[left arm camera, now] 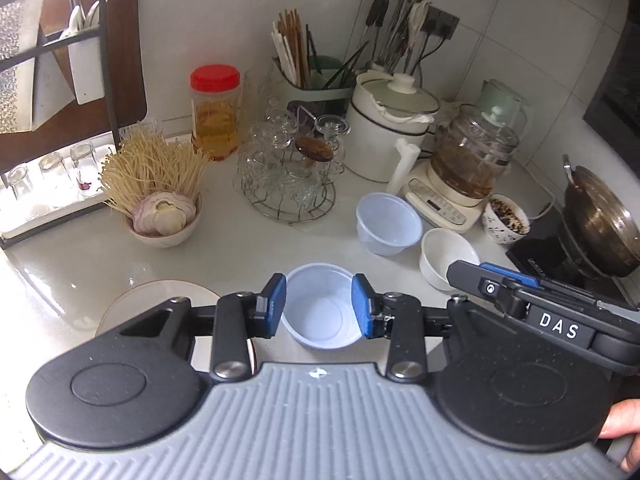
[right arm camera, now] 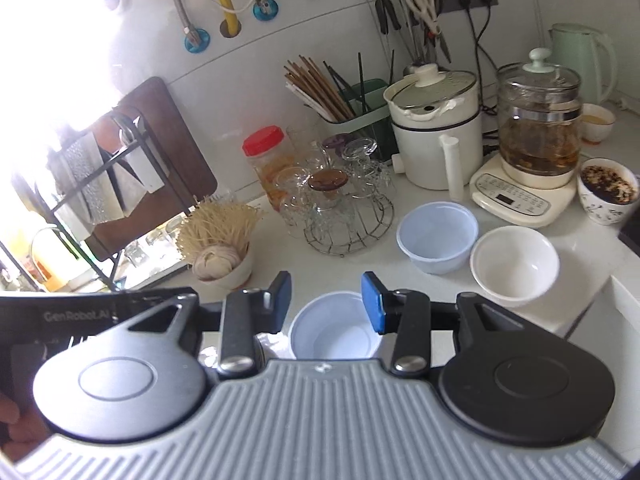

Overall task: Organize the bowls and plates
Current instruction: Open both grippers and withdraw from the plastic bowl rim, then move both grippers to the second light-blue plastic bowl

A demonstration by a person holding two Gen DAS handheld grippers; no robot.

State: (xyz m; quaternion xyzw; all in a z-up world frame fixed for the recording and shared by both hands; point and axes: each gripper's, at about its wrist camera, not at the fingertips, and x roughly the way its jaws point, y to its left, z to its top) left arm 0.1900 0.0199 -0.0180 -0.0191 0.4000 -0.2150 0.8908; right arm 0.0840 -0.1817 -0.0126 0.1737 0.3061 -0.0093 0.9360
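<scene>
A: How much free room is there on the counter point(left arm camera: 72, 264)?

B: The near strip is bare; the back is crowded by a wire glass rack point(left arm camera: 286, 168), a white pot point(left arm camera: 384, 136) and a glass kettle on its base point(left arm camera: 464, 168). To the right, the counter edge drops off just past the white bowl point(right arm camera: 514, 264).

A: Any writing?

B: "DAS" on the right gripper point(left arm camera: 466, 270) in the left view, "GenRobot.AI" on the left gripper's body in the right view.

A: And the bowls?

B: A translucent bluish plastic bowl point(left arm camera: 320, 312) sits empty between the left gripper point(left arm camera: 319, 306) pads, near a plate point(left arm camera: 160, 296). The pads flank its rim; I can't tell whether they press it. A second plastic bowl point(left arm camera: 388, 228) stands beside the white bowl.

A: The right gripper?

B: Jaws partly apart, poised above that same near bowl, apparently clear of it.
</scene>
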